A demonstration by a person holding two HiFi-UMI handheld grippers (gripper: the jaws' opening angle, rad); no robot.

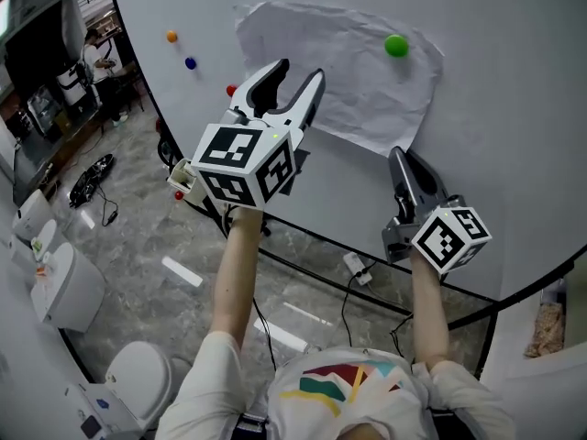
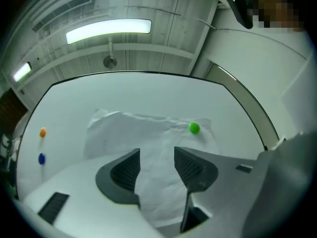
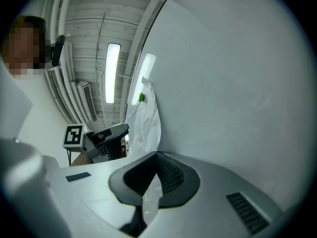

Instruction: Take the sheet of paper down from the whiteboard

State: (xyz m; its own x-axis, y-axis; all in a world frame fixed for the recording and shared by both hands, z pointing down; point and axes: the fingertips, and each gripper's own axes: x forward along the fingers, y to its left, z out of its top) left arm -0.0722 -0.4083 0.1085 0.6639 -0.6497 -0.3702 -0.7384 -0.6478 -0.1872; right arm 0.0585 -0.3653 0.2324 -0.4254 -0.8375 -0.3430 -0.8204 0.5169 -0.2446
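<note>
A crumpled white sheet of paper point(image 1: 339, 62) hangs on the whiteboard point(image 1: 514, 108), pinned at its upper right by a green magnet point(image 1: 396, 46). My left gripper point(image 1: 300, 70) is open in front of the sheet's lower left part, with nothing between its pads. In the left gripper view the paper point(image 2: 148, 133) and green magnet point(image 2: 194, 128) lie beyond the open left gripper point(image 2: 156, 155). My right gripper point(image 1: 396, 154) is shut on the sheet's lower right corner. The right gripper view shows the right gripper point(image 3: 156, 155) closed on the paper point(image 3: 146, 118), which runs up to the green magnet point(image 3: 141, 97).
An orange magnet point(image 1: 171, 37), a blue magnet point(image 1: 190, 63) and a red magnet point(image 1: 231, 90) sit on the board left of the sheet. The board's dark lower frame point(image 1: 321, 241) crosses below the grippers. White fixtures point(image 1: 69, 287) and cables point(image 1: 353, 291) lie on the floor.
</note>
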